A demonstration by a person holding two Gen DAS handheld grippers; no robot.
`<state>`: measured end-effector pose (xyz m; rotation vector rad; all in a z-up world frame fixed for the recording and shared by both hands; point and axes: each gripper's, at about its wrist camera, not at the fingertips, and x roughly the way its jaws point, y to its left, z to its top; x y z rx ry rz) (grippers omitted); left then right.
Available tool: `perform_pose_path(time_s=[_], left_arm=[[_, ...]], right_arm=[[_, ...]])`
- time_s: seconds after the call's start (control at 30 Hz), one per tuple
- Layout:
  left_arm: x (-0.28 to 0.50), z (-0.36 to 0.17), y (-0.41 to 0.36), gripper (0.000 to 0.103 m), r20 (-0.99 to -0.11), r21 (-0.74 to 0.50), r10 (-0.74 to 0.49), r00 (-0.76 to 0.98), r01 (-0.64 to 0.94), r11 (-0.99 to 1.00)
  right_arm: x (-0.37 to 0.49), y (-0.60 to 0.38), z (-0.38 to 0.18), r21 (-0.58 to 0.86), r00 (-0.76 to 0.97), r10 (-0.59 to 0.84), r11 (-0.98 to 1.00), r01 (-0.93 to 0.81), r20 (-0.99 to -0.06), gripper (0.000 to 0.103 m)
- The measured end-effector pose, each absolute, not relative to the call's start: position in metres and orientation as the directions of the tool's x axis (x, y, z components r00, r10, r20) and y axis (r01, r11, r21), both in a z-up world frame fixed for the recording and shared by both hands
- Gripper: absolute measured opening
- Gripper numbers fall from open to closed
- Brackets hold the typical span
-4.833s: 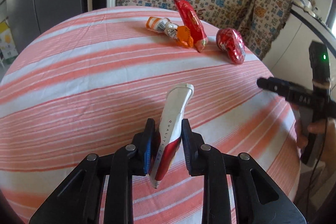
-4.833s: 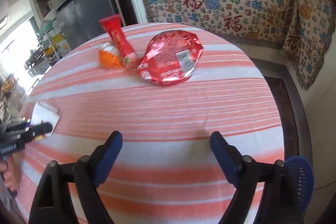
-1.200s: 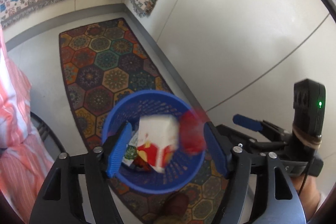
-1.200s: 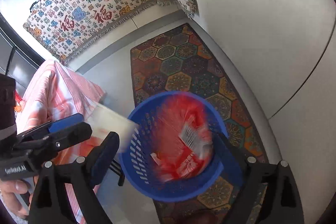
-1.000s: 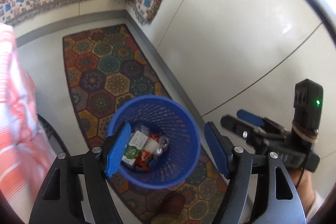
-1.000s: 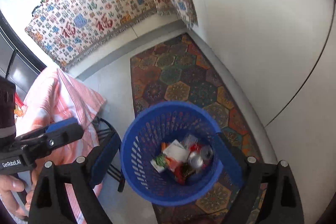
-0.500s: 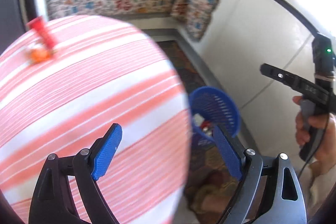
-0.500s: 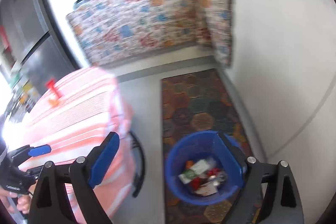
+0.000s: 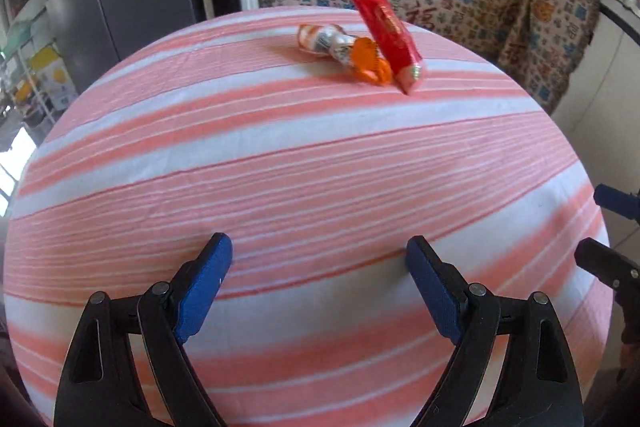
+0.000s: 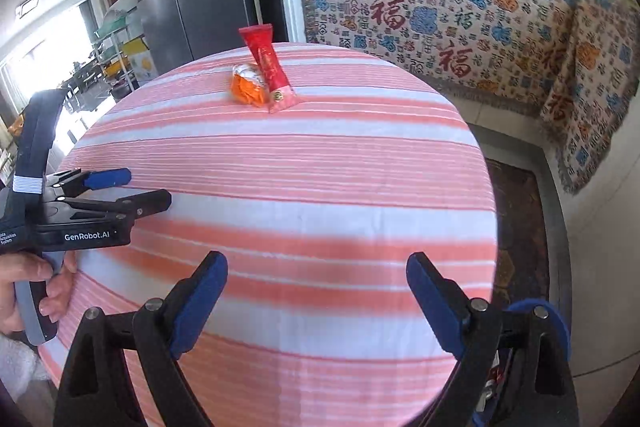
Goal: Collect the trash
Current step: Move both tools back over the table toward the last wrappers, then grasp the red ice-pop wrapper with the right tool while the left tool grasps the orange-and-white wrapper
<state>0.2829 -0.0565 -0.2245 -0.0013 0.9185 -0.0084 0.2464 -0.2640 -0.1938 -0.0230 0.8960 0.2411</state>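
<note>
Trash remaining, a red wrapper (image 9: 382,27) touching an orange wrapper (image 9: 366,61), lies on the striped tablecloth (image 9: 280,167) well ahead of your left gripper (image 9: 318,265) and right gripper (image 10: 316,283), both spread wide and empty, the left's jaws having just been opening.

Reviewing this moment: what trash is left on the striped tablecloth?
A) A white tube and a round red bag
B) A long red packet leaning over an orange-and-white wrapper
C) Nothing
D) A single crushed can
B: the long red packet leans over the orange-and-white wrapper at the striped tablecloth's far side; nothing else lies on it.
</note>
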Motion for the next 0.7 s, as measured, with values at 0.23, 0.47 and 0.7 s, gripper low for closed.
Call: perform_pose_path(time_s=[0.23, 0.47, 0.7], left_arm=[[0.288, -0.23, -0.056, 0.102, -0.81, 0.037, 0.016, 0.587, 0.024, 0.999], [0.287, -0.229, -0.056, 0.103, -0.81, 0.028, 0.013, 0.586, 0.018, 0.999], [0.286, -0.228, -0.057, 0.103, -0.809, 0.029, 0.016, 0.587, 0.012, 1.0]], right_arm=[[0.304, -0.217, -0.214, 0.02, 0.557, 0.19, 0.955, -0.296, -0.809, 0.085], [0.364, -0.201, -0.223, 0.023, 0.549, 0.222, 0.938, -0.346, -0.806, 0.077], [0.414, -0.175, -0.224, -0.013, 0.569, 0.225, 0.924, -0.383, -0.791, 0.061]])
